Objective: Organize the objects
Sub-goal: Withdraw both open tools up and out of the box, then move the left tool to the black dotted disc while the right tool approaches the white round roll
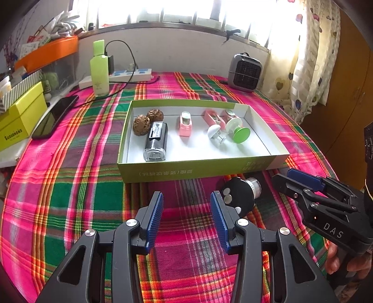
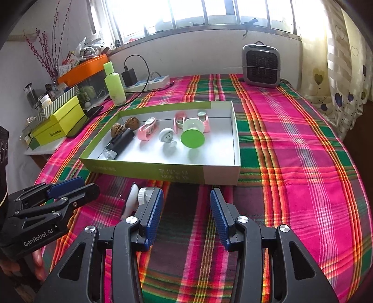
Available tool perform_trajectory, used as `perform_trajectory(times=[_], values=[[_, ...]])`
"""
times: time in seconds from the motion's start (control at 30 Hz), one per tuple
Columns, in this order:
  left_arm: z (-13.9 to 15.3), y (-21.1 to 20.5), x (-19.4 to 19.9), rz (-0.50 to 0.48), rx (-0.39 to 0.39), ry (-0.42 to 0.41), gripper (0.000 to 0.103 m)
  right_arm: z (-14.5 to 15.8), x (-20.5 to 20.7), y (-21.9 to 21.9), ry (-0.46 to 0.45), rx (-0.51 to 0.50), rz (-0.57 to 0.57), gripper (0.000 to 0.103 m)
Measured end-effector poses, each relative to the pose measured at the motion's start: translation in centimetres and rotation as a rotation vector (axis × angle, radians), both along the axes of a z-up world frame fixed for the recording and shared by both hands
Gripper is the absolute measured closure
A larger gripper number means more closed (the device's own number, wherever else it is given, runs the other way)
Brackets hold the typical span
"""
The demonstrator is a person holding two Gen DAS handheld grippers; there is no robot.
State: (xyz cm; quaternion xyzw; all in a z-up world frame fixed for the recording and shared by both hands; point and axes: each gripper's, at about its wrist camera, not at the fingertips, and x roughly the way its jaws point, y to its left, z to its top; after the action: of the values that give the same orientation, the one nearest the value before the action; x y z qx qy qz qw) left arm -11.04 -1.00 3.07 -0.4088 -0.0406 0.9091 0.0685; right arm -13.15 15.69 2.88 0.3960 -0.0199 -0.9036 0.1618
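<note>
Both grippers are held spread and empty – left gripper point(image 1: 186, 216), right gripper point(image 2: 186, 216) – the black suction-cup hook point(image 1: 238, 195) is seen on the plaid cloth point(image 1: 70, 186), at 6 o'clock of the box point(image 1: 202, 166)

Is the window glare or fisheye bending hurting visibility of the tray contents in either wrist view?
Left wrist view: window blown out white, box contents evenly lit and sharp. Right wrist view: same overexposure, box readable; plaid tablecloth lines curve strongly toward the edges, corners vignetted black.
</note>
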Motion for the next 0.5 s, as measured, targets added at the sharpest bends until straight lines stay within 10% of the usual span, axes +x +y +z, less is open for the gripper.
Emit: perform_trajectory(times=[0.5], values=[[-0.7, 1.6, -0.5, -0.068, -0.003, 0.010, 0.056, -0.8, -0.5, 0.7, -0.031, -0.016, 0.018, 0.059]])
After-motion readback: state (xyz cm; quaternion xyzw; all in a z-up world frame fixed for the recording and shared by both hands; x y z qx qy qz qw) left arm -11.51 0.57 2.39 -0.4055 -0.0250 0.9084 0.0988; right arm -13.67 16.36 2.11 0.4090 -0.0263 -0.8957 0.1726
